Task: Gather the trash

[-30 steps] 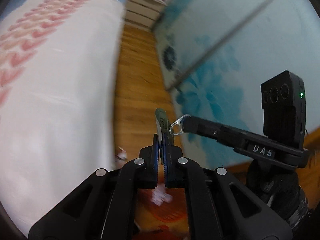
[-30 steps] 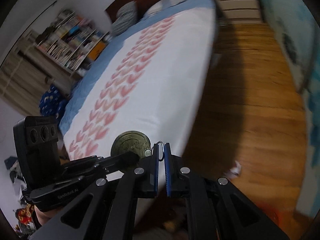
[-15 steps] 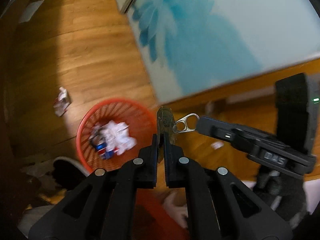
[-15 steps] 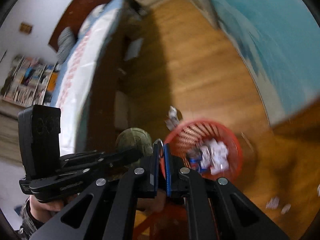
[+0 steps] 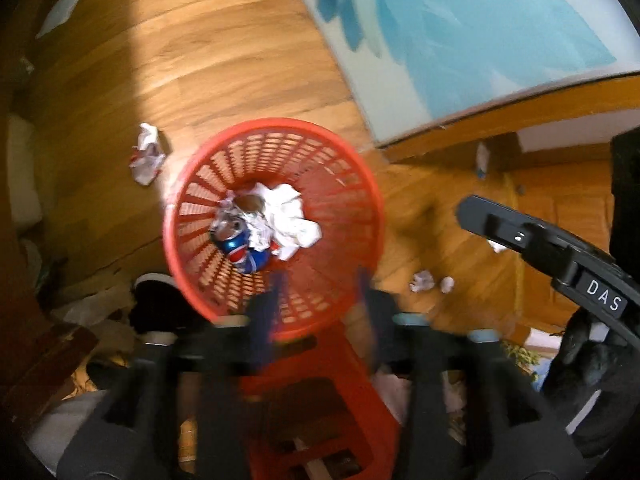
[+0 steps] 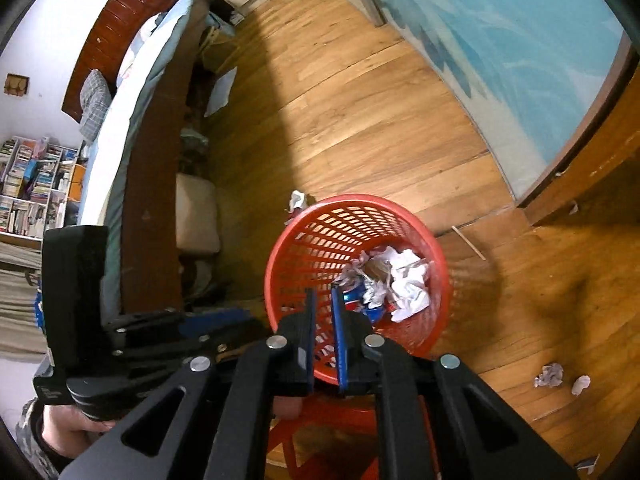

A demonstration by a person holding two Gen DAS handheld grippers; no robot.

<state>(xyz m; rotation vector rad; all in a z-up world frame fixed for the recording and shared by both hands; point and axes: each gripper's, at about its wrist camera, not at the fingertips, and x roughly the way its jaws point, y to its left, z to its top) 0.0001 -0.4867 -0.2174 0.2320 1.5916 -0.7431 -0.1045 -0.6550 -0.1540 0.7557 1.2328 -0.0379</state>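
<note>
red basket w/ trash below both jaws, nothing between

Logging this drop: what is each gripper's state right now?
Left gripper: open, holding nothing, jaws just opened.
Right gripper: slightly open, holding nothing, jaws just opening.

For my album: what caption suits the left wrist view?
Left hand-held gripper, open and empty, above a red basket holding crumpled paper.

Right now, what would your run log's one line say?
place: above red basket | left gripper: jaws just opened, empty | right gripper: jaws just opened slightly, empty | crumpled paper: on floor
</note>
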